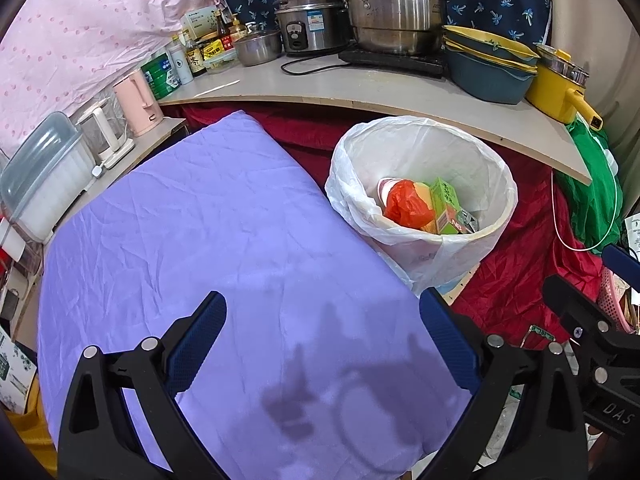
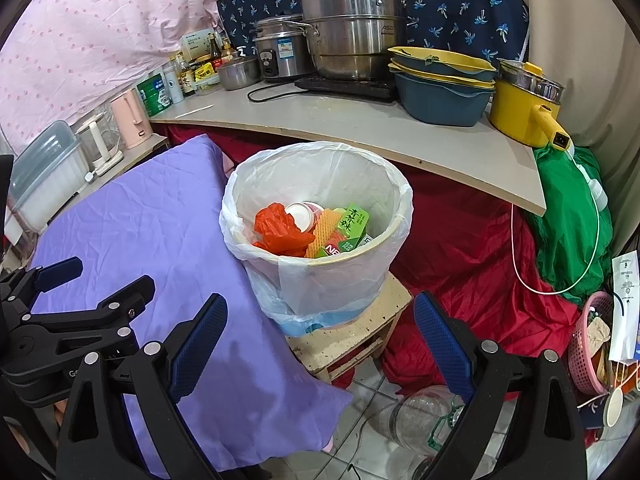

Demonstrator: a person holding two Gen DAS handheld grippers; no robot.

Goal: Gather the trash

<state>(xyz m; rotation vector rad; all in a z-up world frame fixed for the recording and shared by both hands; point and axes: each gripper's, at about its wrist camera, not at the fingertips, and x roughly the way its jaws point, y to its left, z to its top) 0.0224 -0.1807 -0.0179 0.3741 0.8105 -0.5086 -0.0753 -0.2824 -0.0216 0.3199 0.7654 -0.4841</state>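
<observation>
Lined trash bin [image 2: 320, 236] on wooden stool [image 2: 360, 332], holds orange bag [image 2: 276, 228], green carton [image 2: 352, 220] | purple cloth [image 1: 200, 240] bare | left gripper [image 1: 320, 344], right gripper [image 2: 320, 344] jaws apart, empty | collection seemingly near done; clear bottle [image 2: 416, 416] on floor possibly left.

One lined bin [image 2: 320, 276], one orange bag [image 2: 280, 232], one green carton [image 2: 354, 220], two kettles [image 2: 130, 118].

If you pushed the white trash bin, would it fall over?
Maybe. The trash bin stands on a small wooden stool near its edge, so a hard push could slide it off. It holds only light-looking trash, like an orange plastic bag and a green carton, so it probably moves easily.
</observation>
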